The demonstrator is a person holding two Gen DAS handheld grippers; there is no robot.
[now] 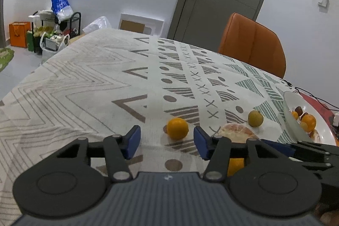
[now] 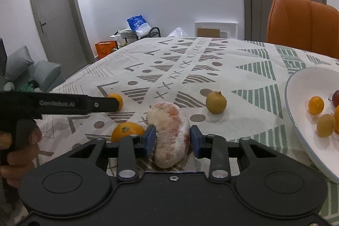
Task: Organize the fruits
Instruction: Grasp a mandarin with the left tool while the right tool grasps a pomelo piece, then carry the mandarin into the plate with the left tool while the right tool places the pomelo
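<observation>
Scene: A patterned tablecloth spread over a dining table, loose fruit near its front edge, a white plate at the right already carrying several small pieces.

Right gripper: Its blue pads sit on either side of a peeled pomelo segment — touching or all but touching its flanks. Whether they are pressing yet, or only bracketing it, cannot be told from this view.

Left gripper: Spread wide and carrying nothing, aimed at a small orange that lies just ahead of the fingertips, roughly centred in the gap.

Key relation: The segment's long axis runs away from the right-hand tool, along the line of its fingers, so the pads meet it across the narrow width. The plate lies to the right of that tool, near but not touching — the carry appears to be a short move rightward.

Other fruit: A larger orange rests just left of the segment, beside the right tool's left pad; a yellow-green round fruit sits farther back, between segment and plate.

Nearer hand: The right hand is plainly closer to both segment and plate; the left is better placed for the small orange.

Risk: The peeled flesh looks soft, so a hard squeeze could likely bruise or split it.

Progress: Seemingly midway, with four pieces left on the cloth.
</observation>
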